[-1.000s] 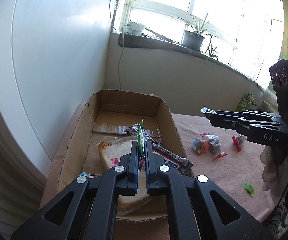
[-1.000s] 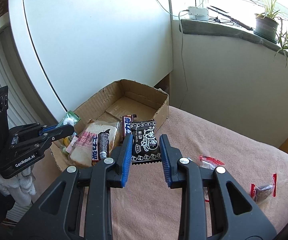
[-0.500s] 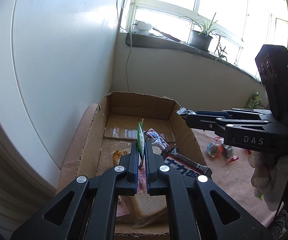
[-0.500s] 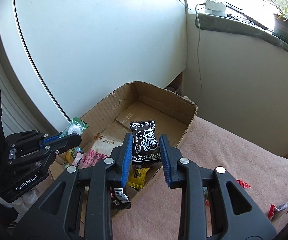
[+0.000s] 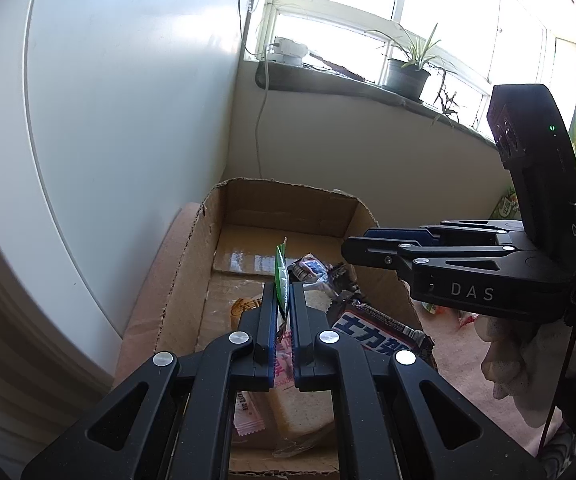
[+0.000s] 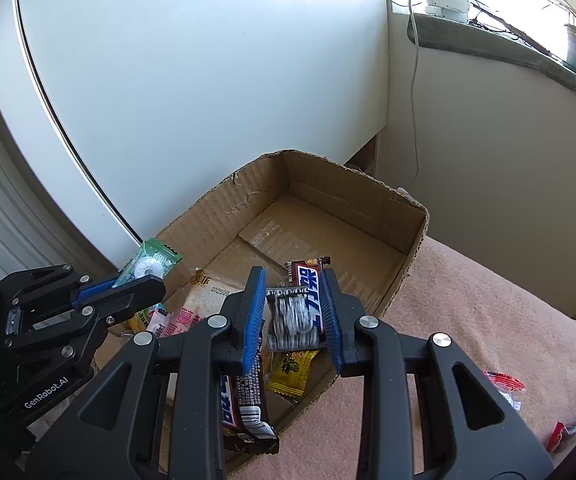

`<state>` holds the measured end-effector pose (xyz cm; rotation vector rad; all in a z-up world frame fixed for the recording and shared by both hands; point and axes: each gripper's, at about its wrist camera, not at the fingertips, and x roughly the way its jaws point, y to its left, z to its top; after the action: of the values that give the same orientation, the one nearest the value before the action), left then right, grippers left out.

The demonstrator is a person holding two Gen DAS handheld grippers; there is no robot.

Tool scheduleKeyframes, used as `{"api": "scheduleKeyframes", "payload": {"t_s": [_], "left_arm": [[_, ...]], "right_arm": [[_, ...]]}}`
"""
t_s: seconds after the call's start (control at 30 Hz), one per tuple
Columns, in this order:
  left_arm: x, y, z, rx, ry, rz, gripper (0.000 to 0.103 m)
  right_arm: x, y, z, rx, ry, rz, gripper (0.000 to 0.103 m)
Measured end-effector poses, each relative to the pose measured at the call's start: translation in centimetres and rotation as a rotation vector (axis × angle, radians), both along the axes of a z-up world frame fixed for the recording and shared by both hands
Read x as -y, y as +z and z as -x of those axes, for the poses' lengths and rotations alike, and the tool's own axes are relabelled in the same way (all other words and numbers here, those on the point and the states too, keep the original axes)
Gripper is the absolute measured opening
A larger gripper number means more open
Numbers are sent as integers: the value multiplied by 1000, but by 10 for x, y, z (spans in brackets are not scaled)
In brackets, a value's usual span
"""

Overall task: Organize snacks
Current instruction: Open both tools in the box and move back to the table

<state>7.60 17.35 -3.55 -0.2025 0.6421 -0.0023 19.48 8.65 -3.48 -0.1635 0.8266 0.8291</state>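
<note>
Snacks in cardboard box point(image 6: 367, 200), L gripper point(image 6: 144, 280) "GenRobot.AI", R gripper point(image 5: 351, 246) "DAS"

Both views are fisheye, each mounted just behind its own fingers and tilted down along them. The left wrist view looks close over the near end of the cardboard box point(image 5: 280, 208) toward the window point(image 5: 367, 32), with the right gripper point(image 5: 351, 246) entering from the right. The right wrist view looks across the same box point(image 6: 327, 200) from its right side toward the white wall point(image 6: 208, 80), the left gripper point(image 6: 156, 280) at lower left. Both share the box, its snacks and the windowsill
</note>
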Motion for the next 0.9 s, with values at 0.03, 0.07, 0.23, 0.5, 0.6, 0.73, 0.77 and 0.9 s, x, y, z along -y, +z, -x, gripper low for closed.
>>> {"api": "scheduleKeyframes", "payload": {"t_s": [0.03, 0.07, 0.23, 0.5, 0.6, 0.73, 0.77, 0.9], "left_arm": [[0, 0, 0, 0, 1, -3, 5], [0, 0, 0, -2, 2, -4, 5], [-1, 0, 2, -2, 12, -7, 16], [2, 5, 10, 10, 32, -22, 45], [4, 9, 13, 17, 38, -27, 59], [9, 12, 16, 17, 53, -49, 76], [10, 13, 17, 19, 60, -51, 78], [16, 15, 21, 22, 59, -52, 78]], "right_arm": [[-1, 0, 1, 3, 4, 0, 29], [-1, 0, 2, 7, 5, 1, 29], [2, 3, 3, 17, -3, 3, 29], [18, 12, 3, 45, -51, -9, 64], [26, 17, 6, 65, -71, -5, 82], [40, 23, 10, 72, -93, -9, 85], [44, 24, 11, 73, -98, -6, 85], [61, 27, 20, 87, -112, 6, 85]]}}
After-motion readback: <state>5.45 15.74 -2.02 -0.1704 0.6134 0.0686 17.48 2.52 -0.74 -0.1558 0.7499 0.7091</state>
